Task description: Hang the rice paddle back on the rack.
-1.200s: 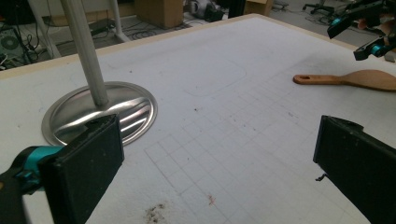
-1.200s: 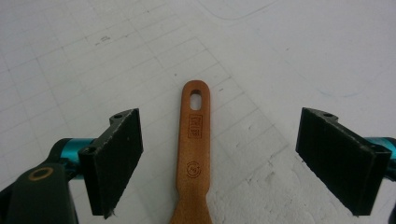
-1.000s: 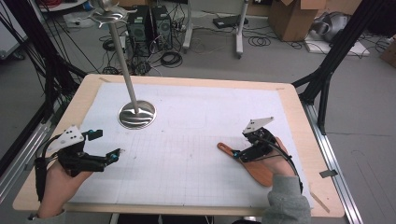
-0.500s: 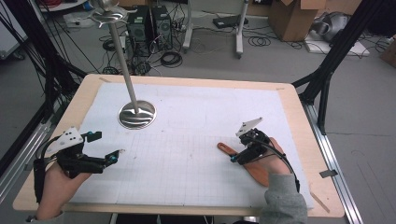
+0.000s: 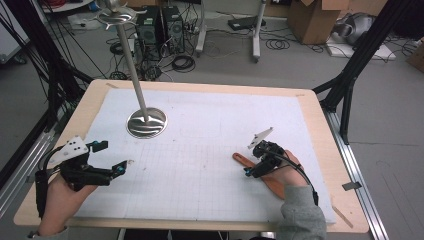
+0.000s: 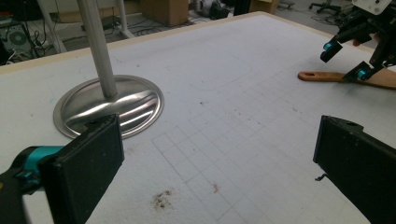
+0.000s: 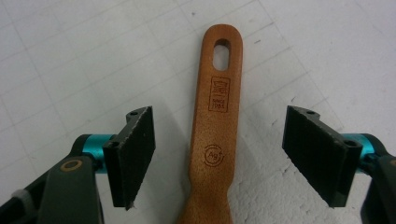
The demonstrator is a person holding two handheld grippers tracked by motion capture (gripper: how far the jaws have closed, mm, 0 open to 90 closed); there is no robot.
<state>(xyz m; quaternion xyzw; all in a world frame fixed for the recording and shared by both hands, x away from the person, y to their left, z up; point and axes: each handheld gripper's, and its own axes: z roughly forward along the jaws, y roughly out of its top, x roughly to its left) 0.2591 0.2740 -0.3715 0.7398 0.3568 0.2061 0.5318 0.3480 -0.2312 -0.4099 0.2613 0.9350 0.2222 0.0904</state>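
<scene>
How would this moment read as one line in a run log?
right hand-held gripper: jaws closing around wooden spatula handle, not touching | left hand-held gripper: open, idle

Black tongs [image 7: 219, 156]: flat black pads [image 7: 133, 154], teal collars behind pads, grey plate on top, black cable trailing back, grey sleeve [image 5: 300, 217].

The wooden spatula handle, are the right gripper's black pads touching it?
Apart. The right gripper view shows white mat on both sides between the pads and the spatula handle.
</scene>
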